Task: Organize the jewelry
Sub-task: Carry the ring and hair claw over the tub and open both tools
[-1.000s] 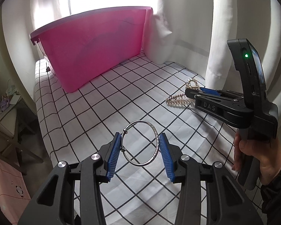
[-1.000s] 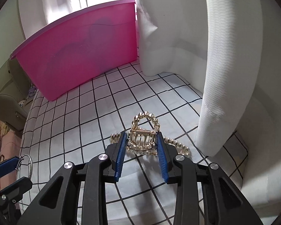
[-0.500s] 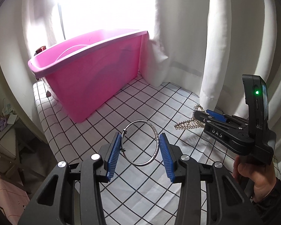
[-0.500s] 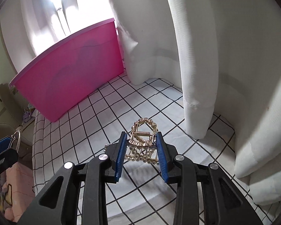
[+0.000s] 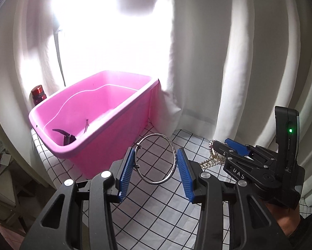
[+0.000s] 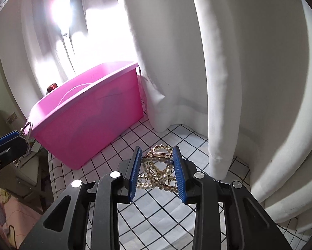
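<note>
The window (image 5: 114, 20) at 12 o'clock is blown out to white. The jar (image 5: 38, 94) at 10 o'clock behind the bin (image 5: 118, 133) shows only its top. Dark items (image 5: 66, 137) inside the bin are too small to identify. The hand (image 5: 280, 218) at 4 o'clock is cut by the frame edge. The clip (image 6: 158, 168) is partly hidden between blue pads (image 6: 135, 173).

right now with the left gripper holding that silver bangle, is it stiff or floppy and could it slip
The silver bangle probably behaves as stiff: it keeps a round hoop between the left gripper pads. It looks thin and light. Held only at two edge points on smooth metal, it may pivot or slip if swung.
</note>
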{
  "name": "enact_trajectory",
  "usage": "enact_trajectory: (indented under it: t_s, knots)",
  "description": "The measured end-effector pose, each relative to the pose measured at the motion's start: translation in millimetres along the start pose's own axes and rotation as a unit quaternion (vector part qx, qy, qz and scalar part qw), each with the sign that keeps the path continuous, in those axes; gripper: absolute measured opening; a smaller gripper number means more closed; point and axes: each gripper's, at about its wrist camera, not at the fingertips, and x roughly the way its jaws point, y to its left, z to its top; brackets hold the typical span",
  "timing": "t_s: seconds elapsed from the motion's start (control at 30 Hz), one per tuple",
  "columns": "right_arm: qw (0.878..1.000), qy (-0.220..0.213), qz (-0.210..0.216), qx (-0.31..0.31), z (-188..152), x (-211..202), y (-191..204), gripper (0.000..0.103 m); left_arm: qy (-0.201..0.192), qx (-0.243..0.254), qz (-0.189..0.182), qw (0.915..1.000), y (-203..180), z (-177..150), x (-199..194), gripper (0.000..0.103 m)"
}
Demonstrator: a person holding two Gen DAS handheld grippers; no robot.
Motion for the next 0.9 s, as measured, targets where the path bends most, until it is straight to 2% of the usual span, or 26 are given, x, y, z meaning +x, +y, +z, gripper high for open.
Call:
enact_trajectory:
  t_s: [0.03, 0.2, 0.33, 0.43, 0.6, 0.67, 0.8, 0.87, 0.9]
  knots:
    - [1.0, -0.007, 0.001, 0.001, 6.1, -3.4, 4.5, 0.021, -0.005, 0.001, -0.003, 1.0, 4.1, 6.9, -1.9, 0.041]
    - [0.999, -0.034, -0.004, -0.01, 38.2, -8.7, 27.1, 0.021, -0.024, 0.0, -0.015, 0.9996, 27.2, 38.6, -2.3, 0.041]
    - [0.999, -0.033, -0.003, 0.009, 44.8, 1.5, 29.6, 0.021, -0.029, 0.004, -0.013, 0.9995, 44.8, 51.8, 4.7, 0.041]
    - [0.999, -0.011, -0.011, 0.031, 27.0, 9.3, 22.3, 0.021, -0.028, 0.008, -0.014, 0.9995, 54.7, 55.2, 9.0, 0.041]
    - [0.997, 0.065, -0.031, 0.035, -20.0, 42.8, 12.7, 0.021, -0.014, 0.006, -0.019, 0.9997, 66.8, 54.8, 17.7, 0.041]
    - [0.993, 0.089, -0.039, 0.059, -35.4, 57.2, 3.8, 0.021, -0.01, 0.007, -0.02, 0.9997, 70.0, 54.6, 20.9, 0.041]
    - [0.988, 0.106, -0.041, 0.1, -51.6, 79.1, -6.8, 0.021, -0.002, 0.011, -0.024, 0.9997, 71.5, 53.0, 25.2, 0.041]
    - [0.987, 0.114, -0.036, 0.103, -52.9, 88.8, -5.9, 0.034, 0.003, 0.013, -0.025, 0.9996, 72.1, 51.7, 27.7, 0.041]
    - [0.987, 0.116, -0.038, 0.104, -52.9, 92.9, -5.2, 0.047, 0.005, 0.014, -0.025, 0.9996, 72.8, 51.4, 28.9, 0.041]
